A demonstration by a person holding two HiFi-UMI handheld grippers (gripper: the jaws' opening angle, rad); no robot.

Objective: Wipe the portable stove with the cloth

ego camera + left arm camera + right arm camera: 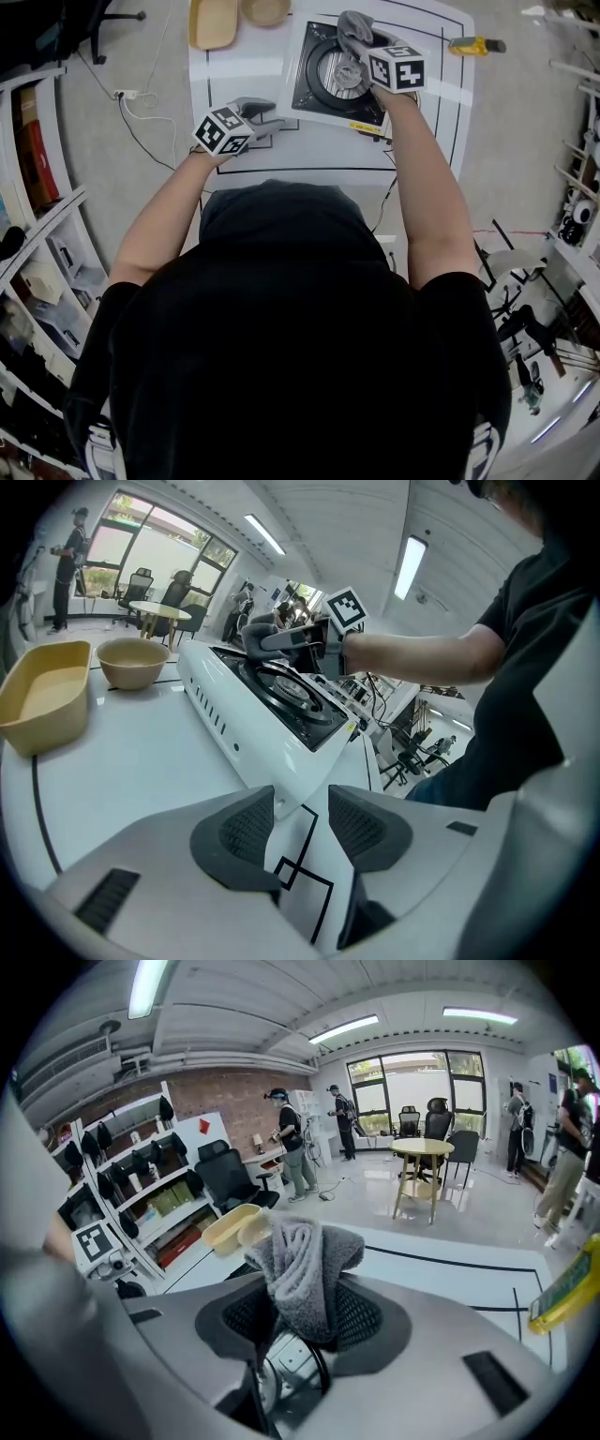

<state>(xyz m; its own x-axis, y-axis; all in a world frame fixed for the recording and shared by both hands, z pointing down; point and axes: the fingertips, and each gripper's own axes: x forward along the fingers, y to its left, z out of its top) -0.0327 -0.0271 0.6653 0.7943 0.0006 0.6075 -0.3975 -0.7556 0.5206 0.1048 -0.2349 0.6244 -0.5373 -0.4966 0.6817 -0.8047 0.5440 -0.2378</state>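
The portable stove (305, 89), white with a black round burner (337, 73), lies on the white table (239, 84). My right gripper (361, 54) is over the burner, shut on a folded grey cloth (353, 28). In the right gripper view the cloth (305, 1260) stands up between the pads of the right gripper (305, 1312), with the burner (291, 1372) just below. My left gripper (270, 120) is at the stove's near left corner. In the left gripper view that gripper (302, 803) is open, and the corner of the stove (234, 714) reaches between its fingertips.
A yellow tub (214, 21) and a tan bowl (265, 9) stand at the table's far left, also seen as the tub (42, 700) and bowl (133, 661). A yellow-handled tool (476, 44) lies far right. Shelves (37, 187) line the left; cables cross the floor.
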